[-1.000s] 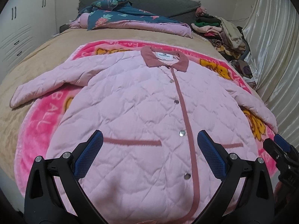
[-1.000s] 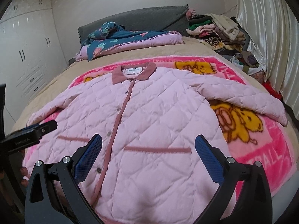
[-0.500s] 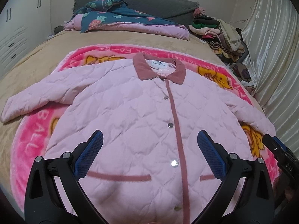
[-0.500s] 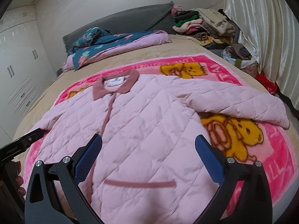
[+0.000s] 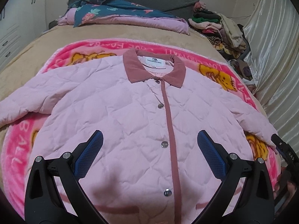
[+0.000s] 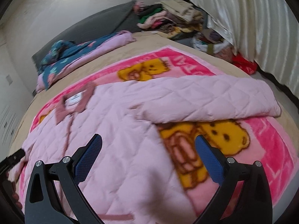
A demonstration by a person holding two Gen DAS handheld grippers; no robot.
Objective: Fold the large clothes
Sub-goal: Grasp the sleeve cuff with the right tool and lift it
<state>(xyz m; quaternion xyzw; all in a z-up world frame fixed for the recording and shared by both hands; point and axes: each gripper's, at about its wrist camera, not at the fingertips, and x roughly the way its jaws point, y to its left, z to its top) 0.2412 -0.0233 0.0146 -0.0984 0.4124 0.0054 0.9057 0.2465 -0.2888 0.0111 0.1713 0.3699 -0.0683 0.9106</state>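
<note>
left claw (image 5: 149, 149): jaws wide, empty, hovering over jacket front just beside the button placket.
right claw (image 6: 148, 152): jaws wide, empty, over the jacket's side edge where it meets the blanket; view motion-blurred.
jacket (image 5: 130, 112): pink quilted, spread flat face-up on the bed, buttoned, collar (image 5: 155, 69) at the far end, both sleeves out to the sides.
handling: judged soft, puffy, light; will sag and slide, padding resists sharp creases.
grip spot: likely right sleeve (image 6: 214, 97) at the cuff for the right claw, left sleeve (image 5: 28, 100) for the left; pinch a thick fold.
under it: pink bear blanket (image 6: 261, 140) on tan bed cover (image 5: 28, 56); fuzzy, could snag in a low pinch.
edges: right cuff lies near the bed edge by the curtain (image 6: 252, 28).
open room: bare cover beyond the collar; folded quilt (image 5: 121, 13) and clothes pile (image 6: 168, 18) well apart at the head end.
</note>
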